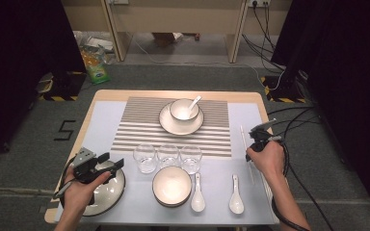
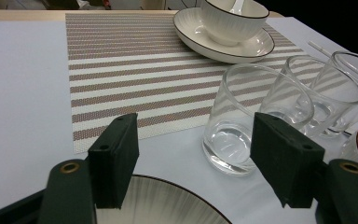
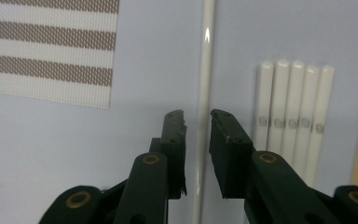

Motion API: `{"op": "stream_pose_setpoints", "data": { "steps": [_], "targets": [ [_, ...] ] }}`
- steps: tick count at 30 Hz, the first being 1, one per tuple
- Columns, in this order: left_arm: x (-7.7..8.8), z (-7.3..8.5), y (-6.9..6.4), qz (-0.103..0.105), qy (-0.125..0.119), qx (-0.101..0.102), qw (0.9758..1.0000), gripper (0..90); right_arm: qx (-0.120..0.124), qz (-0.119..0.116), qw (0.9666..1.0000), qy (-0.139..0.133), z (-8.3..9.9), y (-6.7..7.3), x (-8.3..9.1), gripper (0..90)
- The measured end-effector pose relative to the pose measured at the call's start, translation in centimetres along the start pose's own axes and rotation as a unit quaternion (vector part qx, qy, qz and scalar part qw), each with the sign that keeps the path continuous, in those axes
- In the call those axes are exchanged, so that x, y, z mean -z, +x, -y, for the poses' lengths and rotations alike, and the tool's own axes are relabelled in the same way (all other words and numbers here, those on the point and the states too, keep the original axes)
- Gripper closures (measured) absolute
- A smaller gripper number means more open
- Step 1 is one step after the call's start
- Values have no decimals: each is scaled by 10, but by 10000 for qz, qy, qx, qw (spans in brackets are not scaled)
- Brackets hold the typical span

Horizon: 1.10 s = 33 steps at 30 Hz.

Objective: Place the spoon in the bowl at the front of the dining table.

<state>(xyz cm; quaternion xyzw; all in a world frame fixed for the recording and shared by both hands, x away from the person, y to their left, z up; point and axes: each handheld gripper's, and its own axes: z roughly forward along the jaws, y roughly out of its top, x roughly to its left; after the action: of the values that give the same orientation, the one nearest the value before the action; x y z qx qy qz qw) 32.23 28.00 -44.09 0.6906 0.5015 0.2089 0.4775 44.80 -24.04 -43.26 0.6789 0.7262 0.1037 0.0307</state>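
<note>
My right gripper (image 1: 259, 136) hovers near the table's right edge, held in a hand. In the right gripper view its jaws (image 3: 197, 116) stand a narrow gap apart astride a single white chopstick (image 3: 206, 65) that lies on the pale mat; a sliver of mat shows beside the left pad, so it is open. Several more white chopsticks (image 3: 291, 107) lie side by side just to its right. My left gripper (image 1: 114, 161) is open over a dark-rimmed plate (image 1: 115, 192) at the front left, with nothing between its wide jaws (image 2: 196, 158).
A striped placemat (image 1: 139, 127) carries a plate (image 1: 166, 126) with a bowl (image 1: 184, 109) and a spoon (image 1: 192, 102). Three glasses (image 1: 168, 155) stand in a row. A bowl (image 1: 172, 185) and two white spoons (image 1: 197, 195) (image 1: 235, 195) sit along the front.
</note>
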Motion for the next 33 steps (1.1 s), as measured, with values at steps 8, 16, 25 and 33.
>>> {"op": "stream_pose_setpoints", "data": {
  "steps": [8,16,25,33],
  "targets": [
    [0,0,0,-2,-4,-5,10000,319,-22,10,9999,112,18,2,-1,766],
    [1,0,0,-15,0,-16,10000,319,-82,8,9997,213,27,-1,-3,784],
    [0,0,-1,14,-5,-20,10000,319,-92,43,9996,266,33,-2,-4,808],
    [-1,0,-2,15,8,-16,10000,319,-122,56,9993,352,37,-2,-8,815]
  ]
}}
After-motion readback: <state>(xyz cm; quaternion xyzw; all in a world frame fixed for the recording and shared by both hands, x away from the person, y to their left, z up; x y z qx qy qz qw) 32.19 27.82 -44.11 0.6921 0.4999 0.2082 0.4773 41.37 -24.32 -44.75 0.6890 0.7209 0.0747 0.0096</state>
